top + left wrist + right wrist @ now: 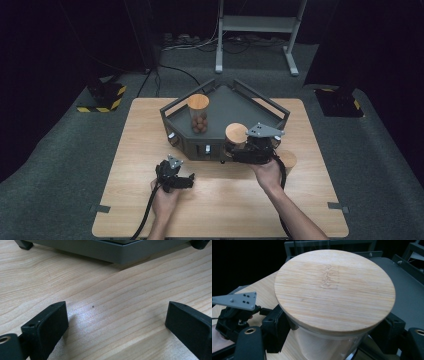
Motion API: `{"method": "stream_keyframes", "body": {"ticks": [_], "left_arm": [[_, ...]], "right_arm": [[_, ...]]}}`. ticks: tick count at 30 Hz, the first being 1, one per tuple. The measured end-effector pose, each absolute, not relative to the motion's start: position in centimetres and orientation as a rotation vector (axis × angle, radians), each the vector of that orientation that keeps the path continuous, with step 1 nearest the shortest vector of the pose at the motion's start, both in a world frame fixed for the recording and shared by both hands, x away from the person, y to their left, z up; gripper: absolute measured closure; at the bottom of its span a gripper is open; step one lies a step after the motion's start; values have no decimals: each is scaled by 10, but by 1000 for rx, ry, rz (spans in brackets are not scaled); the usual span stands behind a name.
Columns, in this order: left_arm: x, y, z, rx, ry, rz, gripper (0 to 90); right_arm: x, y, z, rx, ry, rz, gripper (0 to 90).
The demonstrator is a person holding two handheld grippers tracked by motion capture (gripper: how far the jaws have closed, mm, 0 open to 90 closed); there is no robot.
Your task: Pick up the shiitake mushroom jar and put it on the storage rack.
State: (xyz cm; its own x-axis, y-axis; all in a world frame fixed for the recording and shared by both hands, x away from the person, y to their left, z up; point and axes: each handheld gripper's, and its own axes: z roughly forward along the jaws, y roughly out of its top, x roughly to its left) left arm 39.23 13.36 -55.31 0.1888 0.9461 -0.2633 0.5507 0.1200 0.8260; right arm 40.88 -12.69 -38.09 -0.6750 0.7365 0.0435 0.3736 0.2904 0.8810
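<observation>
A clear glass jar with a round bamboo lid [236,133] [334,287] is held just above the front right edge of the grey tray [235,102]. My right gripper [239,144] [332,333] is shut on its glass body below the lid, one jaw on each side. On the wooden table in front of the tray, my left gripper [182,181] [116,322] rests open with bare wood between its jaws. A second lidded jar [199,112] stands at the tray's back left, with several brown balls inside.
A third bamboo-lidded jar [288,160] stands on the table [225,210] to the right of my right hand. The tray's low railed rim [272,107] rises at its back and sides. Its front wall [117,252] lies just ahead of the left gripper.
</observation>
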Motion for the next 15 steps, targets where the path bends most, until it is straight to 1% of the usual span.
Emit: {"method": "stream_keyframes", "body": {"ticks": [15], "left_arm": [[392,134,-553,1547,1478,543,45]], "right_arm": [[432,-121,-363,1041,2159,1336,253]]}}
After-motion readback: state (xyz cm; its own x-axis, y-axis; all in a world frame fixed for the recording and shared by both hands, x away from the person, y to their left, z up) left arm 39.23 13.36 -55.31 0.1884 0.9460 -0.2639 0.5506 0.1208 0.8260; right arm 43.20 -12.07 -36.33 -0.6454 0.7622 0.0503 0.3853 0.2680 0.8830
